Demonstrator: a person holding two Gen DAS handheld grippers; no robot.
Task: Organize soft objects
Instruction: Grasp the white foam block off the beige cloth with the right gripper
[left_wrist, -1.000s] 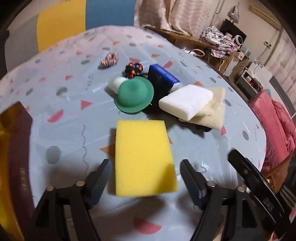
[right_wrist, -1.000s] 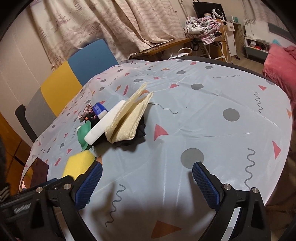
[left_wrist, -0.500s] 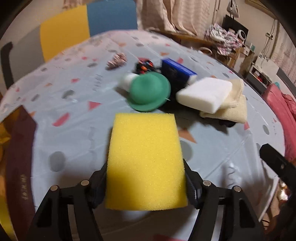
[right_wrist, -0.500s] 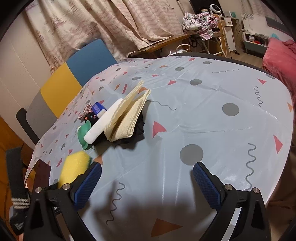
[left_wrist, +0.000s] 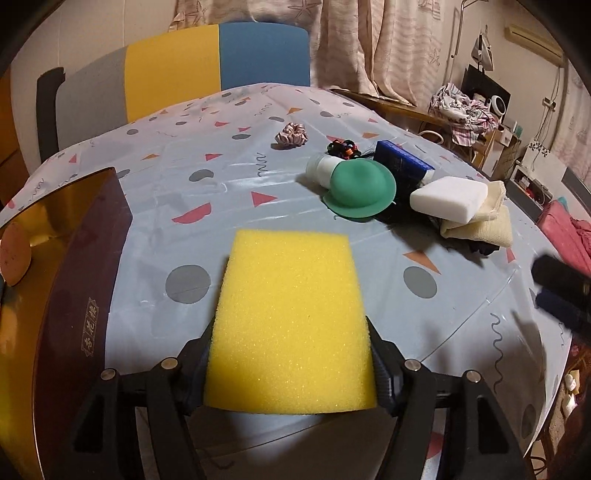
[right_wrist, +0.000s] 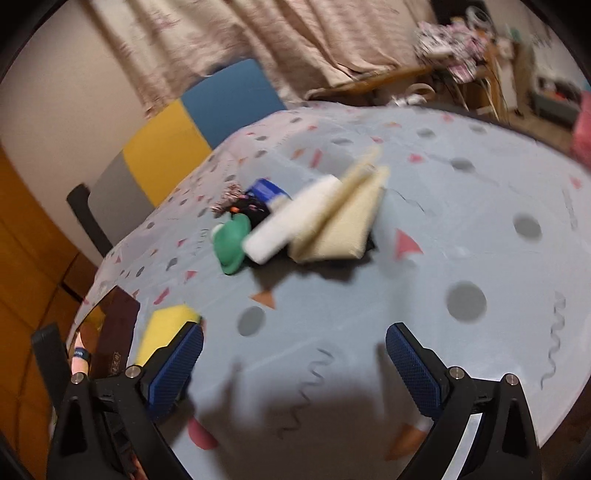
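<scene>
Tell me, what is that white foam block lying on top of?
The white foam block rests on folded cream cloths, which sit on something black peeking out beneath. What that black thing is cannot be told; the pile covers most of it.

A small gold label with three stacked Chinese characters stood on the side of the dark maroon box (left_wrist: 85, 280), at about eight o'clock in the left wrist view; the characters were too small to read surely. Nothing else carried legible writing.
</scene>
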